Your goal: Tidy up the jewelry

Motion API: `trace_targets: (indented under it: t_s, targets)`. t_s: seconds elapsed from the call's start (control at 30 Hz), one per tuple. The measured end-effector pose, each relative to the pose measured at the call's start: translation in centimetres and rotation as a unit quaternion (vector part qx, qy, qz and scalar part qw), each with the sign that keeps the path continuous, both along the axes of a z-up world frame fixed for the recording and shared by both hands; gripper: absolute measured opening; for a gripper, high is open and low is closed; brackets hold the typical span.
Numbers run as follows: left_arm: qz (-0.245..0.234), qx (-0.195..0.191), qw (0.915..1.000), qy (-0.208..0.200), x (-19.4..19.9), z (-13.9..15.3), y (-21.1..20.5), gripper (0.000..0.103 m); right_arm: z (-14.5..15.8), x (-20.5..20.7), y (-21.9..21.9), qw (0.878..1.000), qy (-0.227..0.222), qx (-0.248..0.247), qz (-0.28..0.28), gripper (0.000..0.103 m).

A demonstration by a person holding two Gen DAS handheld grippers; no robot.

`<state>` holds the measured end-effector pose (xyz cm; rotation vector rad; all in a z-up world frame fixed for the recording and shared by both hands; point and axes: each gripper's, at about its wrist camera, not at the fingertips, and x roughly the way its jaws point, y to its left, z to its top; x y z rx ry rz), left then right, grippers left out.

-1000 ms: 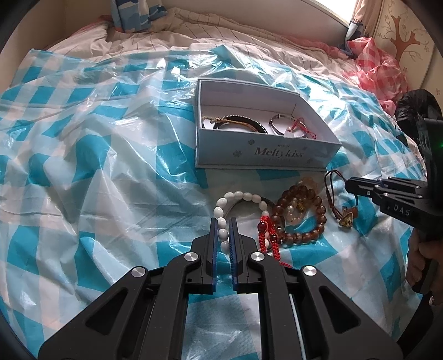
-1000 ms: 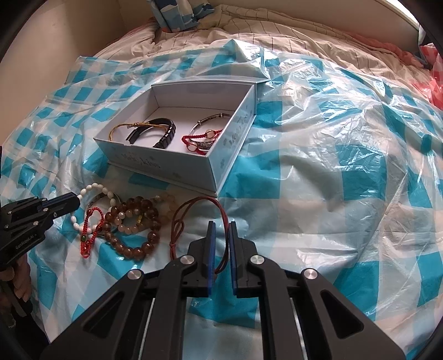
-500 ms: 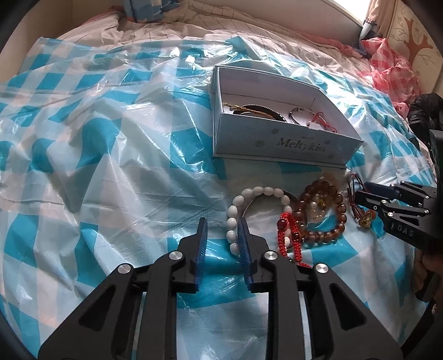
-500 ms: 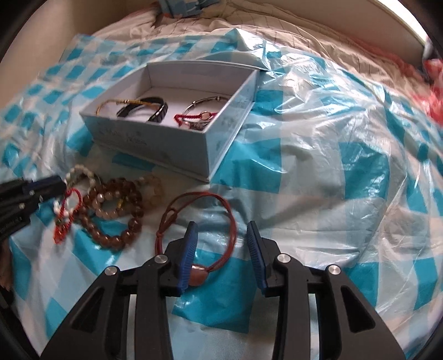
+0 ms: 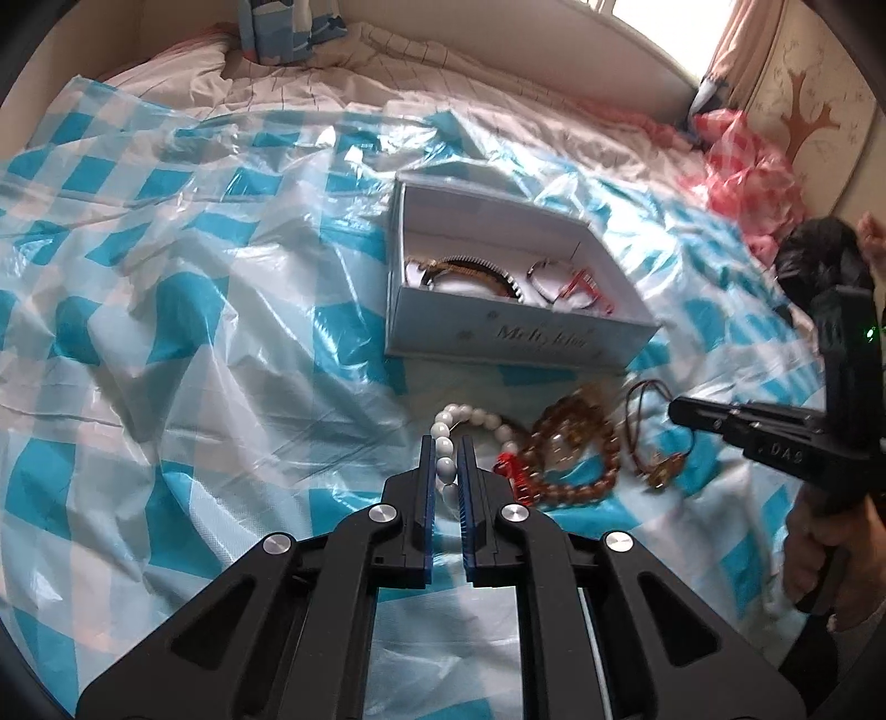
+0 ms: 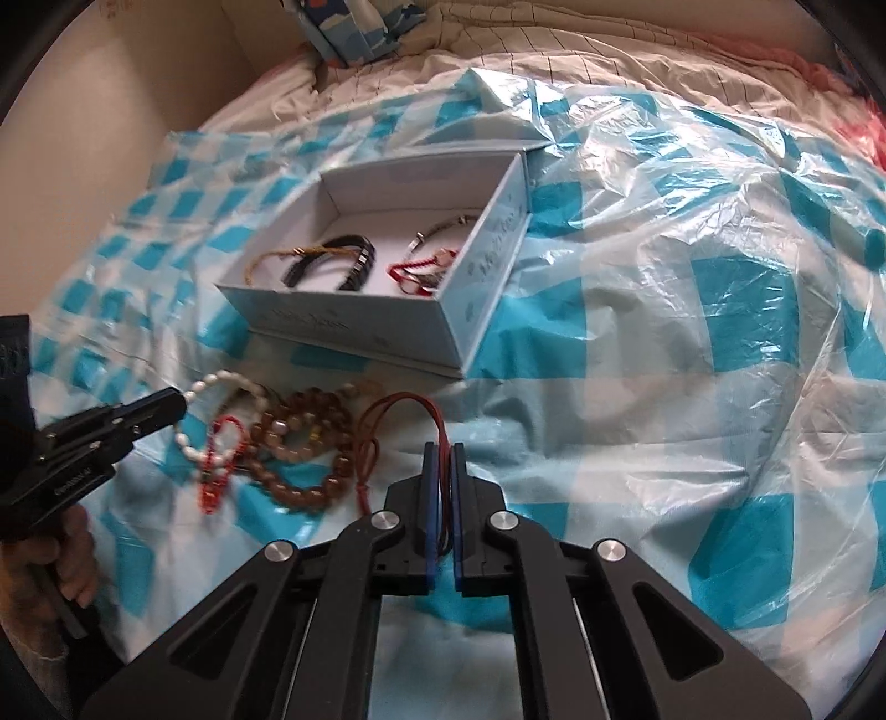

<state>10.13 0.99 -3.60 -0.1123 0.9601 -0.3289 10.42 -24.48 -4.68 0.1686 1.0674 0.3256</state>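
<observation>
My left gripper (image 5: 444, 443) is closing down on a white bead bracelet (image 5: 451, 414), pads pressing the beads on the sheet. My right gripper (image 6: 441, 447) is closing on a red cord bracelet (image 6: 410, 400), whose cord runs between the pads. Between the two lie brown bead bracelets (image 6: 310, 437) and a red bead strand (image 6: 221, 443). Just beyond stands an open pale-blue box (image 6: 354, 327) with a black band (image 6: 354, 260) and other bracelets inside. Each gripper shows in the other's view: the right gripper (image 5: 673, 410) at the right, the left gripper (image 6: 171, 407) at the left.
Everything rests on a crinkled blue-and-white checked plastic sheet (image 5: 166, 277) spread over a bed. Pink cloth (image 5: 742, 166) is bunched at the far right, and a blue patterned item (image 5: 282, 27) stands at the head. A hand (image 6: 72, 548) grips the left tool's handle.
Both grippers opened half a second ago and have shut again, the left on the white beads, the right on the red cord. Neither hand has moved far.
</observation>
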Motion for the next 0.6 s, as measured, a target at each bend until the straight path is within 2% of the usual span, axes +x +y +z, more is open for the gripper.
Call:
trace_targets:
  t_s: [0.07, 0.27, 0.43, 0.5, 0.6]
  targets:
    - [0.000, -0.010, 0.9999, -0.004, -0.1, 0.3, 0.0, 0.002, 0.5, -0.2, -0.1, 1.000, -0.003, 0.011, -0.002, 0.004]
    - [-0.005, -0.024, 0.9993, -0.026, -0.4, 1.5, -0.2, 0.002, 1.8, -0.4, -0.5, 0.999, -0.015, 0.034, -0.005, 0.004]
    - [0.006, 0.003, 0.9999, -0.014, 0.2, 0.9, 0.1, 0.003, 2.1, -0.6, -0.3, 0.999, -0.022, 0.029, -0.001, 0.004]
    - [0.014, 0.018, 0.9997, -0.003, 0.5, 0.2, 0.3, 0.009, 2.1, -0.6, -0.2, 0.999, -0.024, 0.024, -0.001, 0.004]
    - [0.032, 0.038, 0.9988, 0.001, 0.7, -0.7, 0.7, 0.043, 2.1, -0.6, -0.1, 0.999, -0.025, 0.023, 0.000, 0.004]
